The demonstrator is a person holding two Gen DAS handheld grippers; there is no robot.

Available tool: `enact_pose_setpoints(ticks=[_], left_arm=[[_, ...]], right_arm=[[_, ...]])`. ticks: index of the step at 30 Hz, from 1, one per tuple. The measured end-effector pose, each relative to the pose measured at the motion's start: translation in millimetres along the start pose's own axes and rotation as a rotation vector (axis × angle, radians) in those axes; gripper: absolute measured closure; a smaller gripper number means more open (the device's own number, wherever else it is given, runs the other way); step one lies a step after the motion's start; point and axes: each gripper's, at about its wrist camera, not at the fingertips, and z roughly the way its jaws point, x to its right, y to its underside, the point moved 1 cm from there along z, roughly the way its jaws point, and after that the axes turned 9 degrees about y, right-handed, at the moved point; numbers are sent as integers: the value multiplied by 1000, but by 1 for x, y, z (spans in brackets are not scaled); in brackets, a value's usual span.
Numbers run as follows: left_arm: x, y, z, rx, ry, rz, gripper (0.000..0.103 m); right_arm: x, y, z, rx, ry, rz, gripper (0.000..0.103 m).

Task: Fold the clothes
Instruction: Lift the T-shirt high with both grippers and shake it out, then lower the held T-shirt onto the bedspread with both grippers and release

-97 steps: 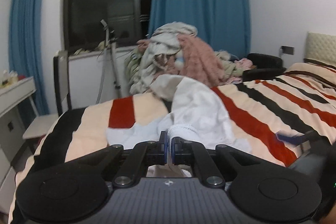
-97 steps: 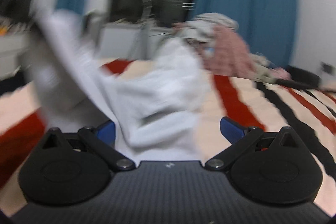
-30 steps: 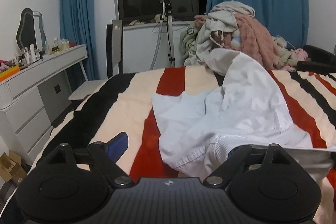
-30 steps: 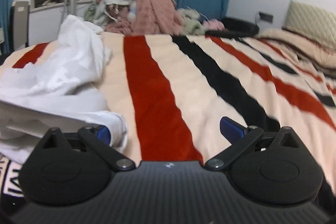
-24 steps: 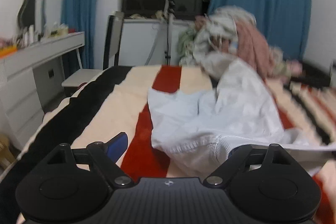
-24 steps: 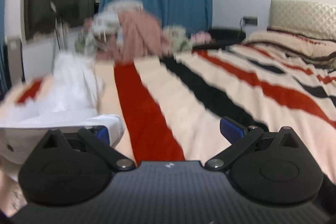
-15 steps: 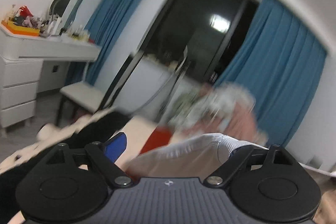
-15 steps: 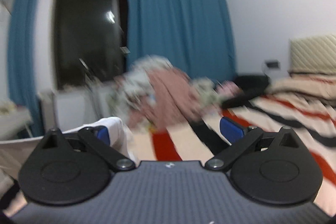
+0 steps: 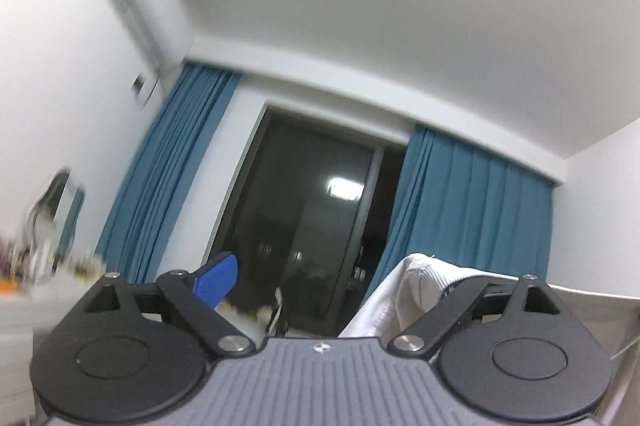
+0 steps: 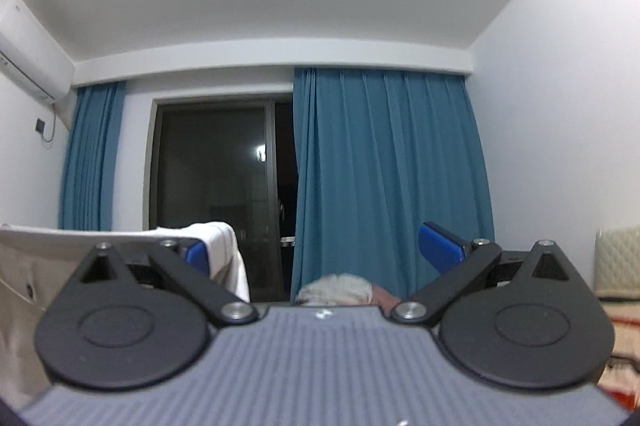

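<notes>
Now both cameras tip up to the ceiling and blue curtains (image 10: 384,178), where a second ago they faced the striped bed. The left gripper (image 9: 332,282) and right gripper (image 10: 320,250) stay spread wide, the white garment (image 9: 404,290) draped over each one's inner finger, lifted off the bed.

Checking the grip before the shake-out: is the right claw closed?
No, the right claw is open, white garment draped over one finger.

White garment (image 9: 404,290) over tool's right finger
</notes>
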Motion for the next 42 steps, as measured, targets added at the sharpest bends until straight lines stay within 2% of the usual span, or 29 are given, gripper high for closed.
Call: enact_pose_setpoints(ticks=[3, 5, 8, 9, 12, 16, 20, 22, 25, 28, 30, 32, 34, 36, 40, 42], left_arm=[[19, -11, 25, 15, 0, 18, 10], [28, 1, 47, -5, 0, 22, 10], [27, 51, 81, -75, -3, 23, 8], [25, 77, 97, -105, -9, 33, 8], [17, 164, 149, -210, -31, 65, 7], [-8, 290, 227, -328, -47, 66, 7], [-26, 413, 296, -359, -57, 70, 4], [-35, 481, 333, -415, -72, 72, 4], [-58, 575, 389, -540, -85, 83, 4], [-82, 672, 429, -692, -91, 99, 4], [-96, 725, 449, -803, -71, 92, 6], [-115, 763, 470, -890, -63, 93, 6], [-126, 807, 474, -998, -51, 113, 6], [-143, 826, 499, -1075, -41, 119, 0], [-146, 844, 530, -1159, -5, 148, 0], [-143, 841, 535, -1197, 4, 159, 0]], right_arm=[[2, -20, 19, 28, 15, -1, 1], [3, -4, 39, -3, 27, -16, 1], [4, 24, 70, -58, 46, -41, 1], [4, 41, 81, -82, 52, -55, 1], [5, 117, 127, -207, 65, -93, 1], [0, 235, 203, -363, 96, -127, 1], [-3, 344, 274, -407, 138, -123, 1], [-3, 401, 305, -428, 152, -112, 1], [-4, 477, 359, -510, 174, -111, 1], [-5, 560, 388, -631, 181, -137, 1], [-9, 611, 402, -716, 184, -174, 1], [-9, 659, 415, -816, 179, -197, 1], [-13, 699, 424, -918, 165, -232, 1], [-21, 724, 426, -994, 131, -267, 1], [-27, 738, 423, -985, 117, -299, 0], [-26, 740, 423, -989, 112, -291, 0]])
